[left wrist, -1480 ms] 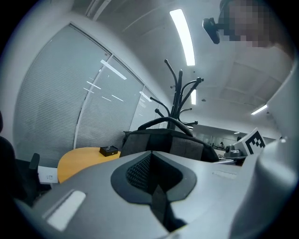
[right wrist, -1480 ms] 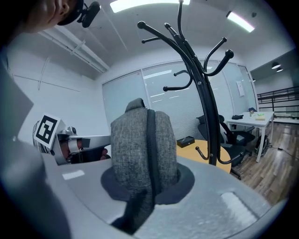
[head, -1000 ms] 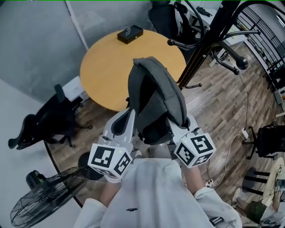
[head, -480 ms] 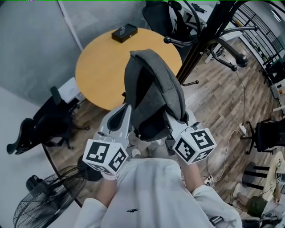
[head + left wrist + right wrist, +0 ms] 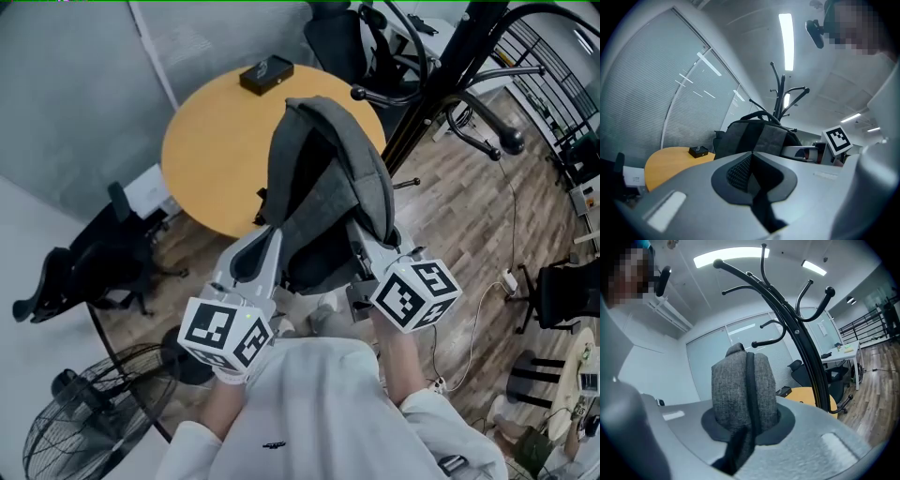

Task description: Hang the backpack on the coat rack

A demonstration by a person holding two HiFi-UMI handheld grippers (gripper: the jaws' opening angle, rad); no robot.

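The backpack (image 5: 328, 187) is being held upright in the air, long axis vertical and top loop uppermost, over the table (image 5: 211, 150) edge and just beside the rack (image 5: 799, 333). Its grey strap (image 5: 740, 380) is being clamped by the right gripper (image 5: 743, 397). What looks like its black mesh is being pinched by the left gripper (image 5: 751, 159), jaws nearly together. The print on the box (image 5: 266, 74) is too small to read.

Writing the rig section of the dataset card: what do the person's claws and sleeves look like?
Left claw and right claw: smooth light-grey shells, black recess at the tips. Each carries a white cube with black square markers: left cube, right cube. White long sleeves.
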